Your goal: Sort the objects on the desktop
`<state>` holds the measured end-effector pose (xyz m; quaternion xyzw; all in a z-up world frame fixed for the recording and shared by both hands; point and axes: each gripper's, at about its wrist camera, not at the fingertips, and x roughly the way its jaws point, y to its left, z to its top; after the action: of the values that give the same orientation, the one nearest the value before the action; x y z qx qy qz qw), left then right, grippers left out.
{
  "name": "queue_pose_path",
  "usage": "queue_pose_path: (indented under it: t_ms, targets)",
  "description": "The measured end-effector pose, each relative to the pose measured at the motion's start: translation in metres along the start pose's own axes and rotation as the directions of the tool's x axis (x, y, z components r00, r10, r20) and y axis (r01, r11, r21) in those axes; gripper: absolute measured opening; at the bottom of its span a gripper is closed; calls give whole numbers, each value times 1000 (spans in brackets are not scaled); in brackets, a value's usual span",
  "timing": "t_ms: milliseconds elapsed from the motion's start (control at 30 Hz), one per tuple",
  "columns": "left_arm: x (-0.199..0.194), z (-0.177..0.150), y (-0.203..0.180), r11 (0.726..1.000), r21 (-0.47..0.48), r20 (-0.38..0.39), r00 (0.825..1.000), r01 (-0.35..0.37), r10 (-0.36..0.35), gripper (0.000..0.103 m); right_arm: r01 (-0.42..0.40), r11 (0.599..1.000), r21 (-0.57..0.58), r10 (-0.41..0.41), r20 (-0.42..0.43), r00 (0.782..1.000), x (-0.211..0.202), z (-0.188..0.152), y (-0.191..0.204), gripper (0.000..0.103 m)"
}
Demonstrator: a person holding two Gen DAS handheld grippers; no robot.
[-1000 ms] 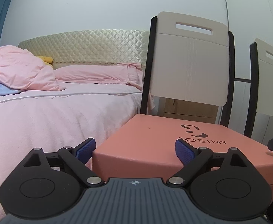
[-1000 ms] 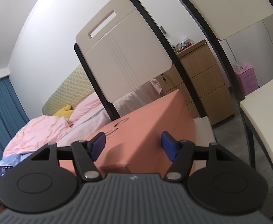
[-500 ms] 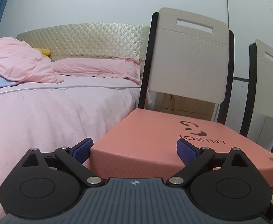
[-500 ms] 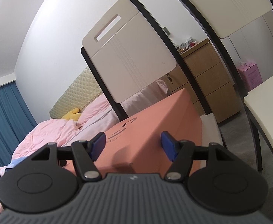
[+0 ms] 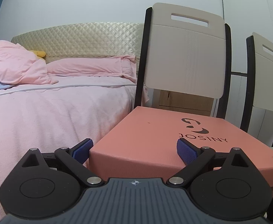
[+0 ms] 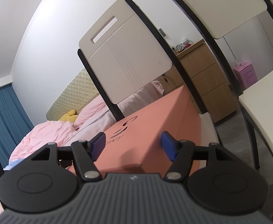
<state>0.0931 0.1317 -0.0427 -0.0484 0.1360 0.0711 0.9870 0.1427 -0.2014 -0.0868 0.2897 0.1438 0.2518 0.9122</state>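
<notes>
Left wrist, pink box point(image 5: 155, 138) just ahead, left gripper point(image 5: 134, 149) spread.

Left gripper point(image 5: 133, 149), right gripper point(image 6: 133, 145): blk linkages, blue ribbed pads, silver screws

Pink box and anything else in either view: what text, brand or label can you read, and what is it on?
"JOSINY", with a swirl logo above it: lid of the pink box.
Same print in the right wrist view: upside down, partly hidden, unreadable.
Small pink carton: print too small to read.
</notes>
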Motion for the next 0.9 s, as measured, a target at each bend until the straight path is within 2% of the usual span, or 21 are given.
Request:
queue_pose_path:
  t_ms: [200,333,467,567,633,767,900]
  targets:
    - [12,-1,-2,999,7,-32,999,35,-34,98,38,999,-10,-38,-3,999,6,2,-3,66]
    - [22,-4,-4,998,3,-94,993,64,-64,98,94,994,-62,-97,-41,994,14,4,-4,66]
    - [21,-6,-5,998,7,-86,995,60,-60,99,139,975,-171,-153,-70,986,21,0,4,66]
    - [18,-5,-5,998,3,-86,995,56,-55,98,140,973,-181,-156,-73,985,20,-1,4,65]
    - [10,-3,-8,999,18,-61,997,48,-46,99,139,975,-175,-153,-68,986,18,0,2,61]
    - [-19,6,-15,997,52,4,998,63,-63,99,145,961,-234,-152,-10,988,4,2,13,60]
    - [-48,13,-16,998,25,51,997,60,-61,100,164,950,-265,-158,44,987,-16,5,20,60]
